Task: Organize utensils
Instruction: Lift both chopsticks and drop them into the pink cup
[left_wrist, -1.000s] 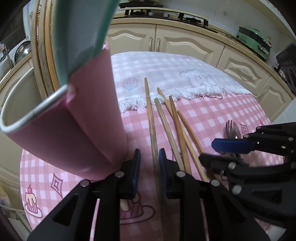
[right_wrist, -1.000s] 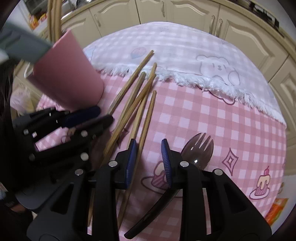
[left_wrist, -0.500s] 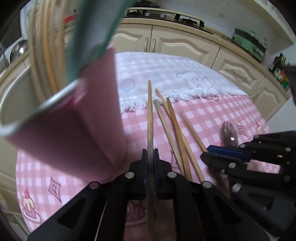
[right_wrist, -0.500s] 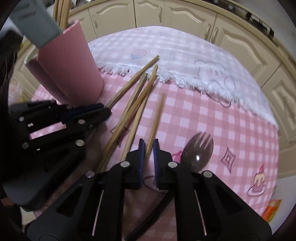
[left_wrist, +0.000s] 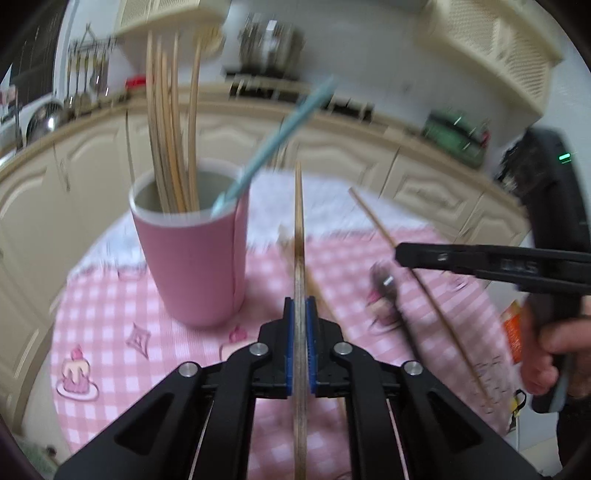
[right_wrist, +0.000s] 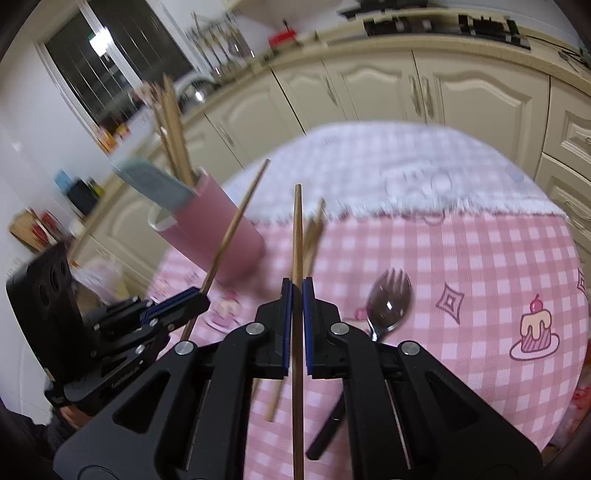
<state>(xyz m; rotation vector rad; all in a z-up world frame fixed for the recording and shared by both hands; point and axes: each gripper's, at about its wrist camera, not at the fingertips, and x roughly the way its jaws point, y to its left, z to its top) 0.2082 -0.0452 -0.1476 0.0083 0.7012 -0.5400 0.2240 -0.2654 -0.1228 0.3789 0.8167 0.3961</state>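
Observation:
My left gripper (left_wrist: 299, 314) is shut on a wooden chopstick (left_wrist: 298, 229) and holds it lifted, pointing forward, just right of the pink cup (left_wrist: 192, 258). The cup holds several chopsticks (left_wrist: 166, 125) and a teal utensil (left_wrist: 273, 140). My right gripper (right_wrist: 297, 295) is shut on another wooden chopstick (right_wrist: 296, 229), lifted above the table. In the left wrist view the right gripper (left_wrist: 461, 256) shows at the right with its chopstick (left_wrist: 413, 273). The left gripper (right_wrist: 173, 306) with its chopstick (right_wrist: 236, 225) shows in the right wrist view. More chopsticks (right_wrist: 314, 229) lie on the cloth.
A dark spork (right_wrist: 388, 302) lies on the pink checked tablecloth (right_wrist: 480, 266), right of my right gripper; it also shows blurred in the left wrist view (left_wrist: 384, 288). Cream kitchen cabinets (right_wrist: 406, 88) stand behind the table. A hand (left_wrist: 554, 354) holds the right gripper.
Both grippers, shut on their chopsticks, have lifted them off the cloth and tilted up. The views now look across the table at the cup and cabinets; both are motion-blurred.

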